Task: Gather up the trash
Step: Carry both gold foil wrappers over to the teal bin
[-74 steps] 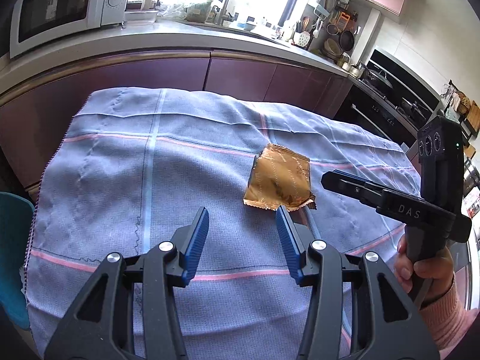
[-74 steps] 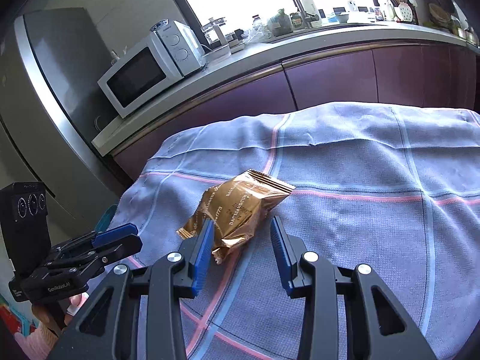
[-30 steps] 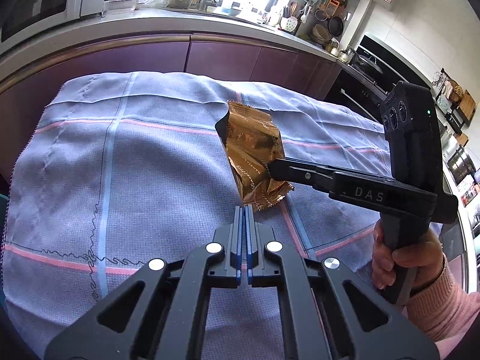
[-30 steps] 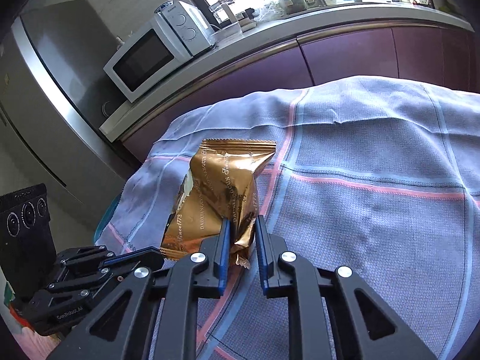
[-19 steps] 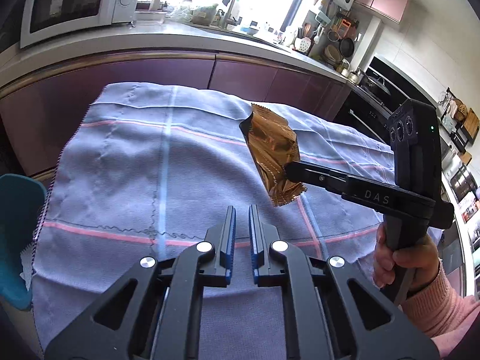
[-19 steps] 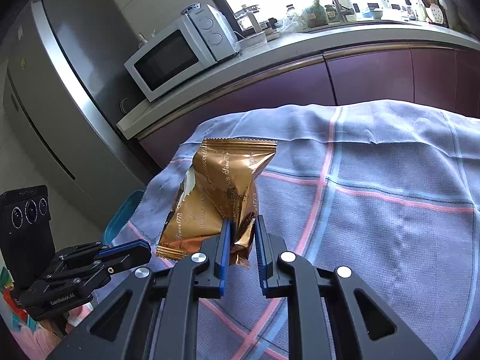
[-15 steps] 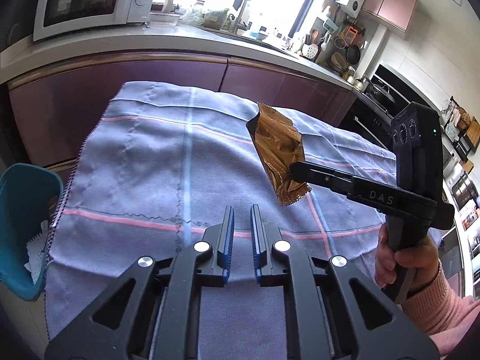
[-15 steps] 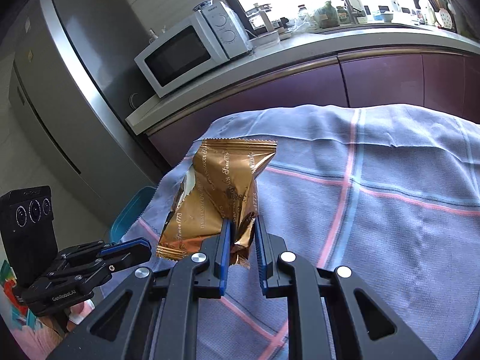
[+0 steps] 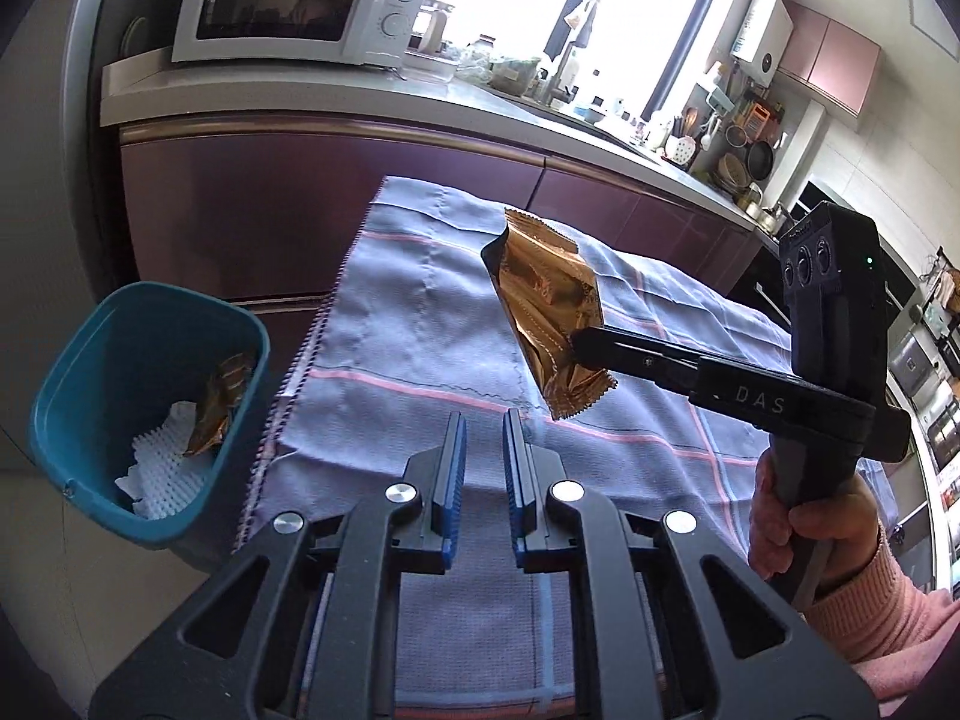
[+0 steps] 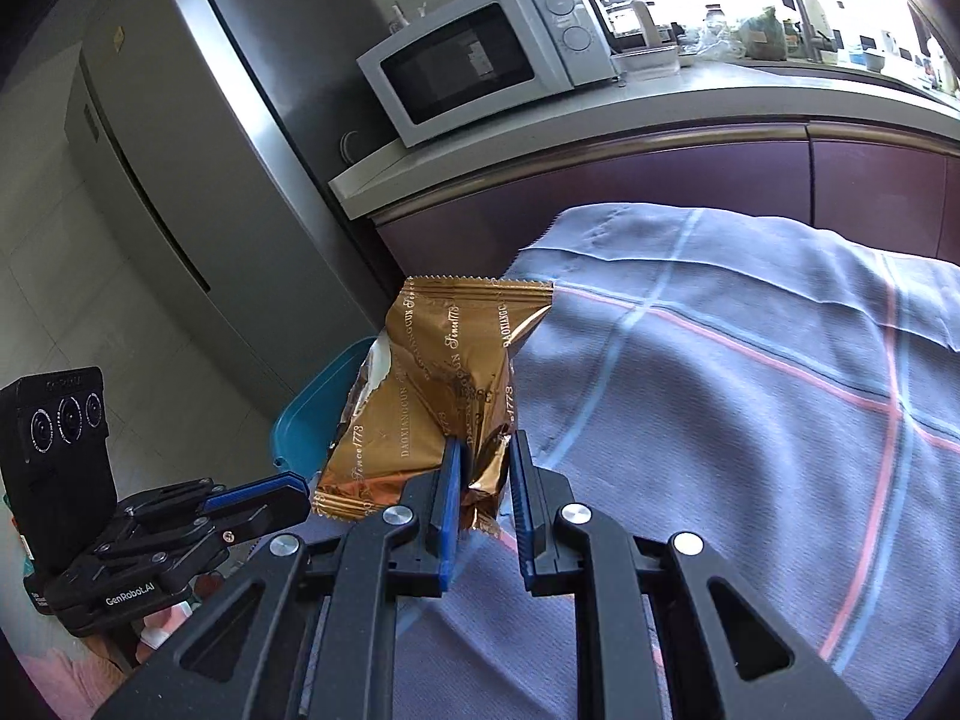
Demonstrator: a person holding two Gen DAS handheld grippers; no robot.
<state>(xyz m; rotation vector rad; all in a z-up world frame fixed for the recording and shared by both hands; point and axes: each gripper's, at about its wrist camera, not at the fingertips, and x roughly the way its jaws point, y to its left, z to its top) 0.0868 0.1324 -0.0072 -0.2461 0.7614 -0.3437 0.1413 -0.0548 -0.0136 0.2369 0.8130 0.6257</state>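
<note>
A gold foil wrapper [image 10: 438, 372] hangs above the left part of the blue checked tablecloth [image 10: 720, 420], with my right gripper [image 10: 483, 441] shut on its lower edge. In the left wrist view the same wrapper [image 9: 546, 294] sticks up from the right gripper [image 9: 579, 339], held by a hand in a pink sleeve. My left gripper [image 9: 483, 420] is over the cloth's left edge, its jaws a narrow gap apart with nothing between them. A teal bin [image 9: 144, 288] stands on the floor to the left, holding another gold wrapper [image 9: 219, 396] and white paper [image 9: 162, 462].
Behind the table runs a maroon cabinet counter [image 9: 360, 108] with a white microwave [image 9: 288, 0]. A steel fridge [image 10: 180, 150] stands at the left. The bin [image 10: 306, 414] shows partly behind the held wrapper, and the left gripper [image 10: 288, 495] is low at the left.
The right gripper shut on the wrapper and lifted it off the cloth. Both grippers have moved left, bringing the bin into view. The left jaws shut fully, then parted slightly.
</note>
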